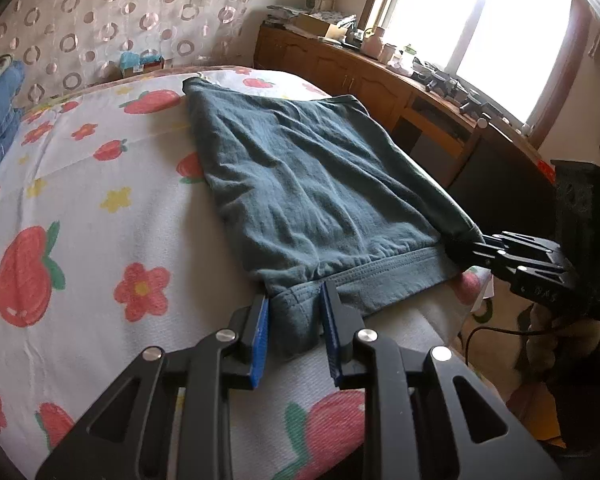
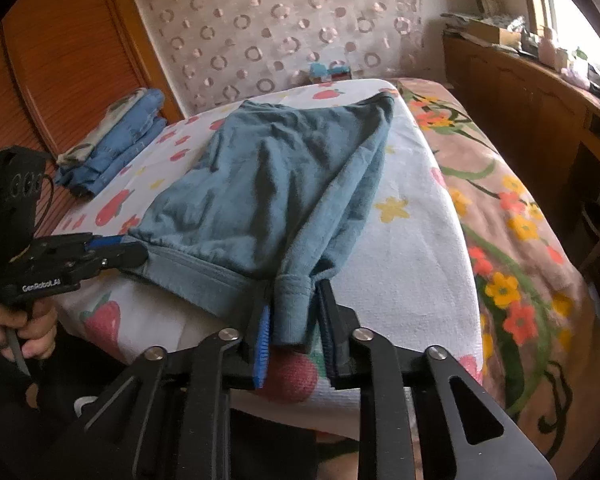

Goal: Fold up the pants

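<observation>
Teal pants (image 1: 300,184) stretch lengthwise straight ahead of both tongs across the strawberry-print bed (image 1: 80,208), left gripper (image 1: 294,324) and right gripper (image 2: 292,320) each pinching a near-edge corner.

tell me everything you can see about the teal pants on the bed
The pants are teal, soft knit cloth, creased, with a stitched elastic waistband. They lie flat on the strawberry-print sheet, waistband at the near edge. The left claw holds one waistband corner, the right claw the other.
</observation>
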Demonstrator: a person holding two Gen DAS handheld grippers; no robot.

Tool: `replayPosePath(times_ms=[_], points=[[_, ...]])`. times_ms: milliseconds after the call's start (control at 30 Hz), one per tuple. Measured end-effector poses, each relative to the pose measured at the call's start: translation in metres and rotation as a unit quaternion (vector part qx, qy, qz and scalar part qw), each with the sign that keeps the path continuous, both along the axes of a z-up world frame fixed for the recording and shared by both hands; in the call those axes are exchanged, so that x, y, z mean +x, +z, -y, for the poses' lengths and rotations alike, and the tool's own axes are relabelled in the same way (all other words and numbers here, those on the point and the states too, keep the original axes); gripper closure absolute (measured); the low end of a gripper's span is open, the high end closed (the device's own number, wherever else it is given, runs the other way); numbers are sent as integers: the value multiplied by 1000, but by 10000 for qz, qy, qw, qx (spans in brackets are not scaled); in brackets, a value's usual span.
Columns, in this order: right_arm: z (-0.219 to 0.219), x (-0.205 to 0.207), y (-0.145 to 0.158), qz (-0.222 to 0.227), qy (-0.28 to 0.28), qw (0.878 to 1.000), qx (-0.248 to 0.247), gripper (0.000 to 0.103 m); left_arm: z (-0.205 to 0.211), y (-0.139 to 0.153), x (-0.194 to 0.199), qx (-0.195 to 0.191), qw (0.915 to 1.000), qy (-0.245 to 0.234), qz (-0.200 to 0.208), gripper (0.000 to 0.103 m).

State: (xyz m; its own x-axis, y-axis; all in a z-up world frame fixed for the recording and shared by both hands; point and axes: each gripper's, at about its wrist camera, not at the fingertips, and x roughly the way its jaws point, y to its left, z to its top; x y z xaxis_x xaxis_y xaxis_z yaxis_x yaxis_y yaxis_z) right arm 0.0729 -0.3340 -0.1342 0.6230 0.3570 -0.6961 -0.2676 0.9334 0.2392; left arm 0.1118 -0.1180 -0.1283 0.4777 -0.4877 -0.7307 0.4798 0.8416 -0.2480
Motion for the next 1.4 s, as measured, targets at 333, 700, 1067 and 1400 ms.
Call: replayPosePath(times_ms=[333, 700, 1067, 1400], points=[[-4, -6, 24, 360, 115, 9992, 160, 96, -5, 45, -17, -201, 9983, 38, 544, 95], [-23, -14, 134, 1523, 463, 9872, 37, 96, -39, 160, -40, -568, 9864, 168, 1536, 95], [-71, -15, 226, 2346, 985, 9668, -237, 96, -75, 225, -54, -491, 9716, 524, 2254, 95], [-110, 60, 219, 2108, 1146, 9700, -378, 96, -98, 211, 23, -266, 9711, 936, 2177, 95]])
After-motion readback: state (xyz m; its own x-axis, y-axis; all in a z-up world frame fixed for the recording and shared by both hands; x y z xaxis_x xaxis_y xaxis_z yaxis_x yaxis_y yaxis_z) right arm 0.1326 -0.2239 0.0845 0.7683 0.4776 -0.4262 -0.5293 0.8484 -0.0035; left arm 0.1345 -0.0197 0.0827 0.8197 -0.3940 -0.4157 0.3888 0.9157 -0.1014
